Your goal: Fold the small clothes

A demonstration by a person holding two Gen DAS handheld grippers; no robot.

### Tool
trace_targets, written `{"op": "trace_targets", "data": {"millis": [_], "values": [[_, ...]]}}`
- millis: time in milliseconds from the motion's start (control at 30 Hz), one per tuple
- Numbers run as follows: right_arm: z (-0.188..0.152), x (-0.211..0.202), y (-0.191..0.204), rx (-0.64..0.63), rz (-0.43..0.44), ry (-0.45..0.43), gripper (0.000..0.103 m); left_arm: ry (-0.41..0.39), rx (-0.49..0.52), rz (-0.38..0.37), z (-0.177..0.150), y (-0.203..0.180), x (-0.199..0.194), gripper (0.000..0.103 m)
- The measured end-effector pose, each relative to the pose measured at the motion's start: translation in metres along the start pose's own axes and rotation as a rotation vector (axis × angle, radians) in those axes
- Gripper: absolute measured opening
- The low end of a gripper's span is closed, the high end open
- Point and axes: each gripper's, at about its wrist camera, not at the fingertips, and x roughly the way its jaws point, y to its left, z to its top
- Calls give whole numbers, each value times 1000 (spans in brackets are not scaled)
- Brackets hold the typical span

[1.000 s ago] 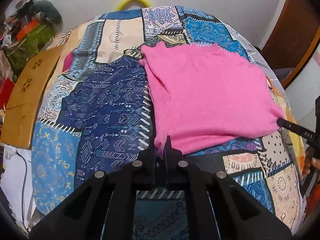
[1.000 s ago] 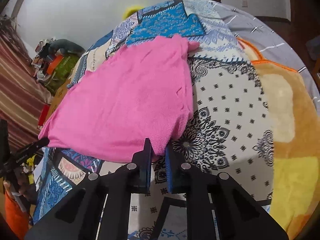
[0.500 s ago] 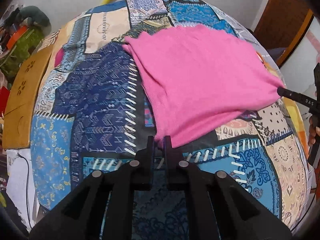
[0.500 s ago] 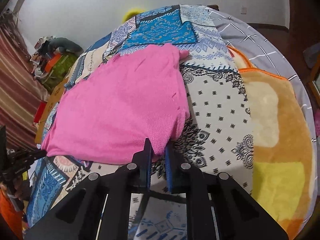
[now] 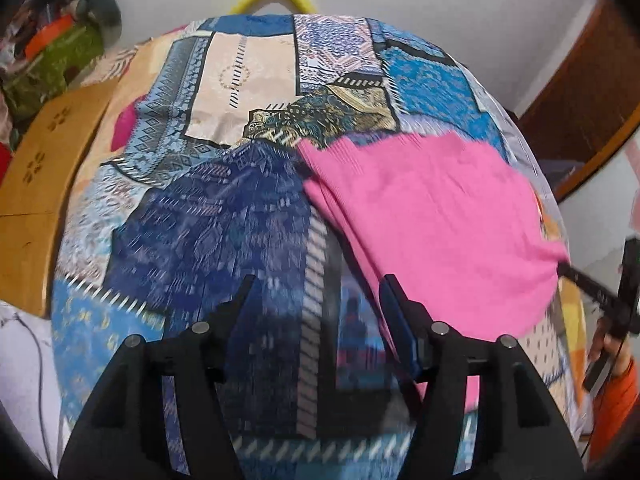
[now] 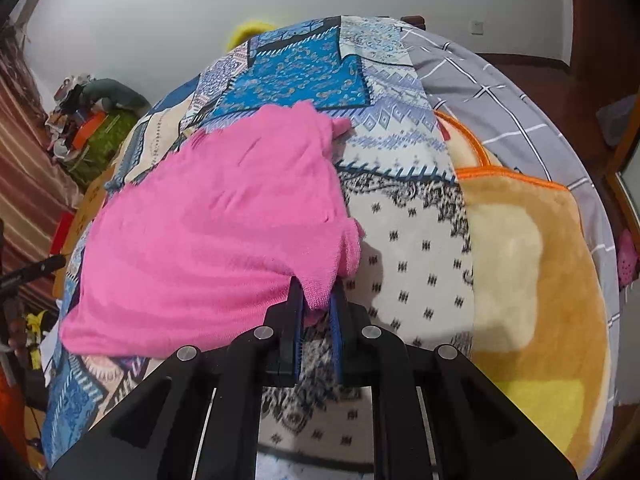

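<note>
Nearest the left wrist camera, the left gripper [image 5: 318,284] hangs over the patchwork bedspread [image 5: 224,216] with its 2 fingers spread apart; the jaws have just been opening, and nothing sits between them but blurred blue quilt. Its right-hand finger [image 5: 396,300] stands just at the near left edge of the pink garment [image 5: 432,216], whether touching it or not cannot be told.

In the right wrist view, the right gripper [image 6: 316,292] is clenched on the near right corner of the pink garment [image 6: 208,240], a small fold of knit cloth pinched between the blue pads [image 6: 335,320] (the corner bunches up just above the fingertips). From that pinch the garment spreads away to the left and up across the bedspread [image 6: 412,248], lying mostly flat, with a small tab of cloth poking out at its far right corner.

Further right lies an orange-edged fleece blanket [image 6: 532,280], and past it a grey checked sheet [image 6: 492,96]. At the far left, beside the bed, sit a wooden board [image 5: 44,184] and a heap of clutter [image 6: 84,120] against the white wall [image 6: 132,24].
</note>
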Motion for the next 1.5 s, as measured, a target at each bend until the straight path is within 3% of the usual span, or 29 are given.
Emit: {"op": "trace_targets", "data": {"millis": [233, 467, 533, 700, 733, 867, 1033, 1100, 1200, 1500], "values": [[16, 10, -3, -25, -27, -4, 11, 74, -64, -49, 40, -1, 38, 60], [18, 10, 0, -41, -26, 5, 13, 138, -166, -54, 52, 2, 73, 60], [15, 6, 2, -45, -23, 5, 14, 112, -156, -36, 51, -3, 71, 55], [13, -4, 7, -52, -33, 1, 18, 93, -144, -30, 52, -12, 70, 17], [13, -5, 9, -51, -34, 2, 19, 94, -142, -27, 52, -14, 70, 15], [10, -17, 17, -38, -17, -1, 45, 79, -114, 17, 51, -20, 70, 11], [1, -29, 39, -73, 3, 18, 48, 91, -113, 67, 39, -19, 63, 9], [-3, -32, 48, -81, 3, 34, 56, 100, -99, 86, 34, -20, 58, 8], [-15, -38, 65, -72, 43, 36, 59, 105, -77, 108, 21, -20, 49, 7], [-57, -28, 114, -95, 141, 139, 62, 117, -8, 115, -45, -16, 14, 7]]}}
